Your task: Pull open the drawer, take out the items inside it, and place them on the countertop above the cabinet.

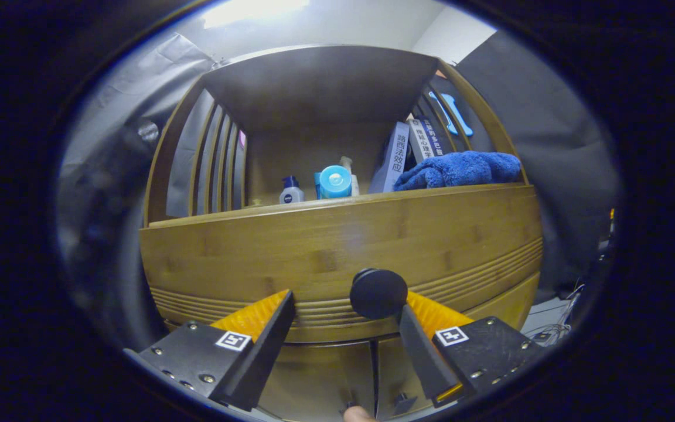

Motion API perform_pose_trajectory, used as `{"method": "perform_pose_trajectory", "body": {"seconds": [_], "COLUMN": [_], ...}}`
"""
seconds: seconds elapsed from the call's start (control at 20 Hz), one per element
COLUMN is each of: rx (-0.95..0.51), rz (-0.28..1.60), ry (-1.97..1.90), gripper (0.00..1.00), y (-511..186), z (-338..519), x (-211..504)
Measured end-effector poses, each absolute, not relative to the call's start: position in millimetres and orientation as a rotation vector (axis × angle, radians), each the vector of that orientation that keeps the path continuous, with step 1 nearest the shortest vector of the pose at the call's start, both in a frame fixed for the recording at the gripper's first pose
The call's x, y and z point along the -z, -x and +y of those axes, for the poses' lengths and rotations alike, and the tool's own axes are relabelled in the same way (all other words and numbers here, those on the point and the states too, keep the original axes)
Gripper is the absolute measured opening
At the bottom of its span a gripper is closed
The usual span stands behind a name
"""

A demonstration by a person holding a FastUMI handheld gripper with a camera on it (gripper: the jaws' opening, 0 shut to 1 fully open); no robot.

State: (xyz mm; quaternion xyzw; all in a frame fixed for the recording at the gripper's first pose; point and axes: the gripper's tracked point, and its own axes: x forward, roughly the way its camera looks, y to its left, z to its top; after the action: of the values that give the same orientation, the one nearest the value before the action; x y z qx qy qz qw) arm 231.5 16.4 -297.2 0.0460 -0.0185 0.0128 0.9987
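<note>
A bamboo cabinet stands close ahead, and its drawer front (337,252) is shut flush. A round black knob (378,293) sticks out of the drawer's lower middle. My gripper (346,308) is open, fingers spread wide just short of the drawer. The knob sits inside the gap, close against the right finger (416,346); the left finger (267,334) stands well apart from it. Nothing is held. The countertop (267,208) runs along the drawer's upper edge. The drawer's contents are hidden.
On the countertop stand a small white bottle (291,191), a blue-capped jar (334,181), leaning books (397,155) and a crumpled blue towel (460,169). Slatted side walls and a roof enclose that shelf. Lower cabinet doors (326,375) sit below the drawer. A fingertip (358,415) shows beneath.
</note>
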Motion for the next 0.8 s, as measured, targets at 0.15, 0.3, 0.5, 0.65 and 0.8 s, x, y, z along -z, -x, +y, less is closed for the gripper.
{"method": "perform_pose_trajectory", "body": {"seconds": [0.15,0.3,0.5,0.65,0.8], "rx": [-0.005,0.019,-0.003,-0.027,-0.033], "rz": [0.064,0.076,0.145,0.136,0.120], "ry": [-0.145,-0.148,-0.031,-0.042,-0.044], "gripper": [0.98,0.99,0.98,0.99,0.98], "y": [-222.8,-205.3,-168.5,-141.4,-115.7], "z": [12.6,-0.7,-9.7,-7.9,-7.7], "x": [310.6,290.0,248.5,203.6,166.5]}}
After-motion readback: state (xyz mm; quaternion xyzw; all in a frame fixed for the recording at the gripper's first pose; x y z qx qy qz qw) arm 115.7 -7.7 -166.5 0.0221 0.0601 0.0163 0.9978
